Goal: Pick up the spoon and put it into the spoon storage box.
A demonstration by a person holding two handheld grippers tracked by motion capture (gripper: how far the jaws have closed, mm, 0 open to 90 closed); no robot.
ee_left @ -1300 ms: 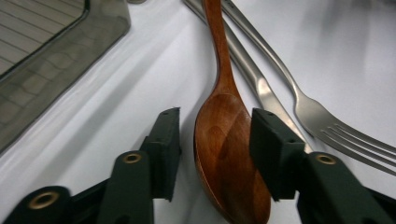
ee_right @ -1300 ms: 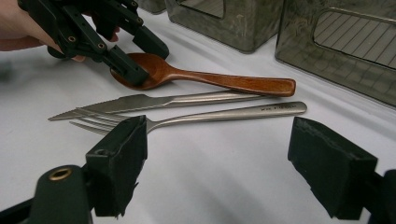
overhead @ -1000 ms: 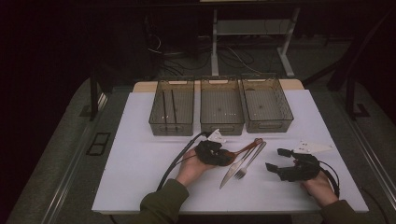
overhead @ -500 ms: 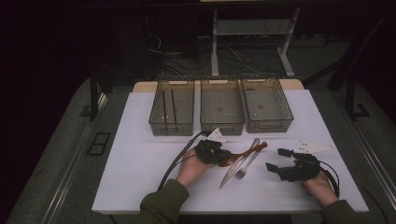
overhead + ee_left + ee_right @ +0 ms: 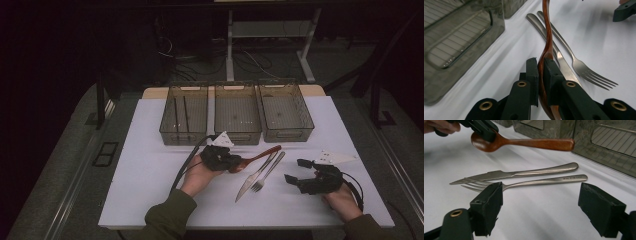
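In the high view, a wooden spoon (image 5: pixel 255 159) is held by its bowl in the left gripper (image 5: pixel 231 162), just above the table (image 5: pixel 150 170) beside the knife (image 5: pixel 254 177). In the left gripper view, the jaws are clamped on the bowl's edges; the spoon is judged light, stiff and prone to pivot. In the right gripper view, the right gripper (image 5: pixel 540 207) is seen open and empty before the fork (image 5: pixel 529 183).

We see one bit of text: small engraved lettering on the fork handle (image 5: pixel 571 178), near its end, lying just past the right gripper's two jaws and between them as the right gripper view has it. It's too small and blurred to make out the letters; looks like a maker's mark in two or three short words. We can read no other labels, numbers or signs.
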